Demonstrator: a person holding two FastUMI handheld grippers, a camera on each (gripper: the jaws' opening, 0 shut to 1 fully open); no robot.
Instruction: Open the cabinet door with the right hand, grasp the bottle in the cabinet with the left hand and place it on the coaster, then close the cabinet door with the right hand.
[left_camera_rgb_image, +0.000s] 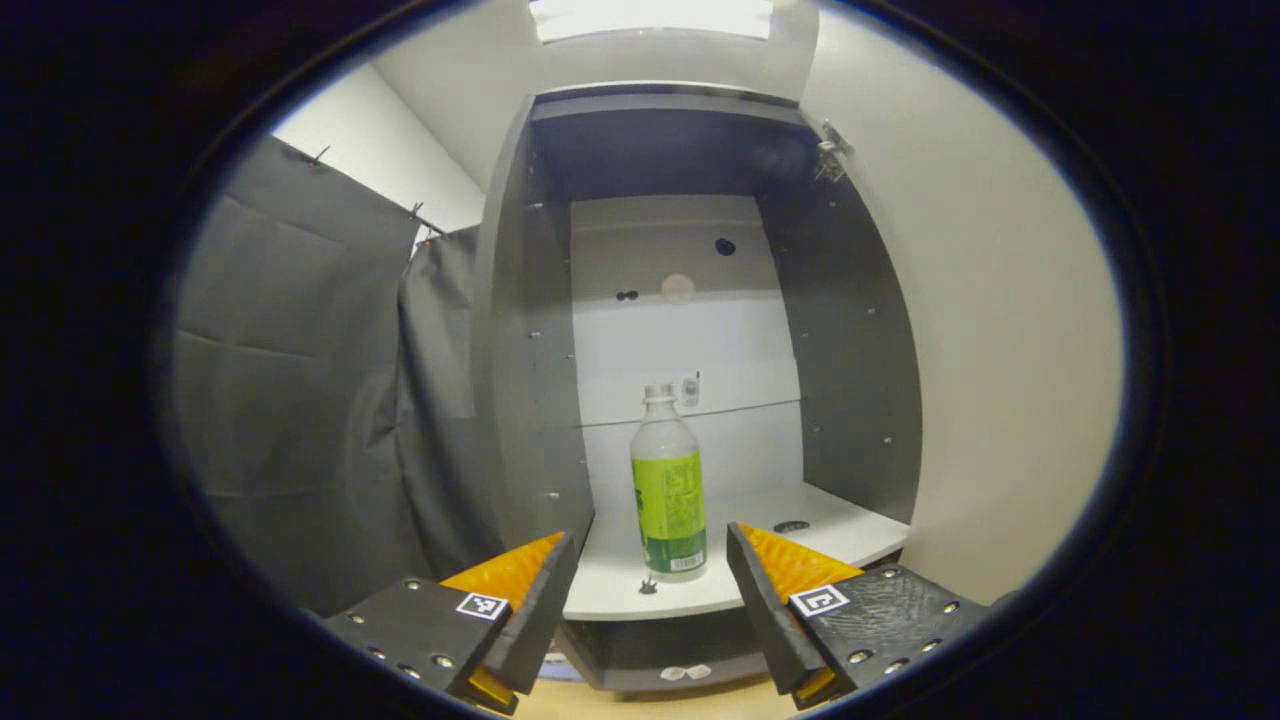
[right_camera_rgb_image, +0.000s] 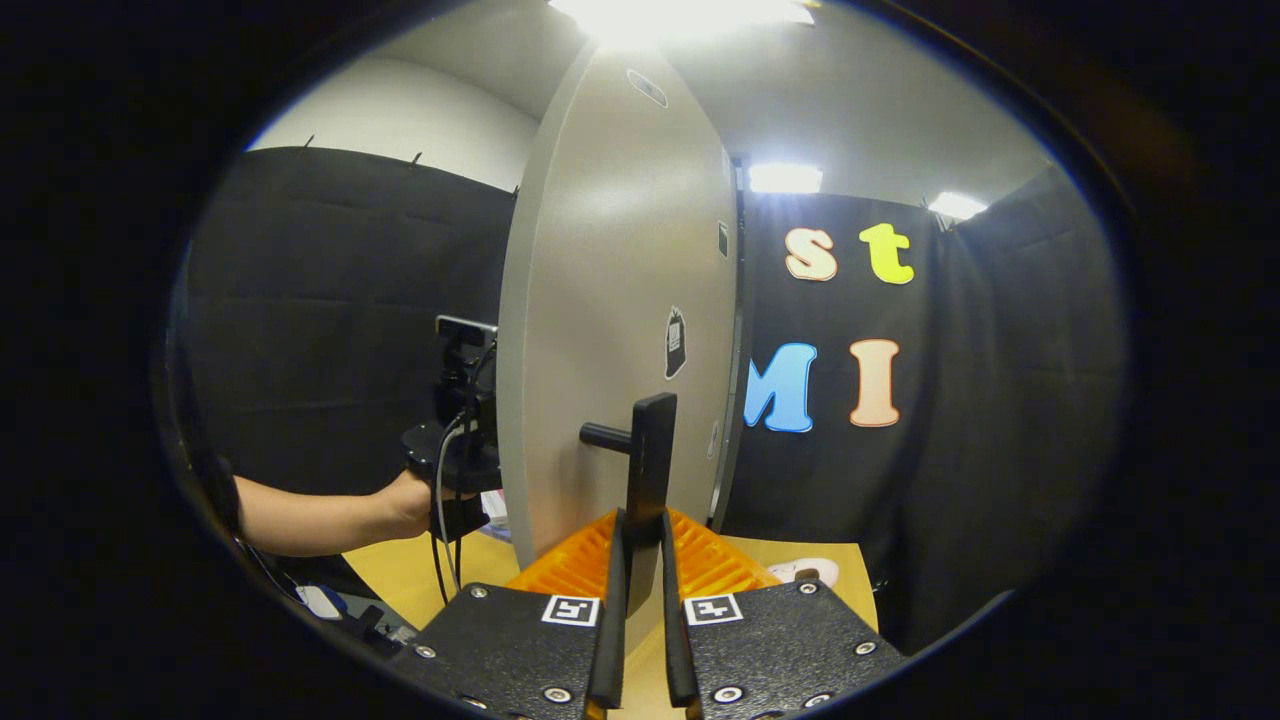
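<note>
In the left gripper view my left gripper (left_camera_rgb_image: 652, 590) is spread wide, nothing between its fingers. Straight ahead of it, framed by the gap between the fingers but still apart from them, stands the clear plastic bottle with a green label and white cap (left_camera_rgb_image: 668, 485), upright on the white lower shelf (left_camera_rgb_image: 830, 535) of the open dark grey cabinet (left_camera_rgb_image: 850, 330). A small dark round mark sits on the shelf to the right of the bottle, and a tiny dark bit lies on the shelf just in front of the bottle's base.

In the right gripper view my right gripper (right_camera_rgb_image: 641, 560) is pressed together on the black bar handle (right_camera_rgb_image: 650, 460) of the pale grey cabinet door (right_camera_rgb_image: 615, 300); both fingers pinch the handle's lower end, and the door stands edge-on just left of it. Farther left, beyond the door's edge, I see my other hand (right_camera_rgb_image: 415, 500) holding the left gripper's black body. Below, the light wooden table (right_camera_rgb_image: 800, 555) shows past the right fingers, with a small pale flat thing lying on it that I cannot identify.
</note>
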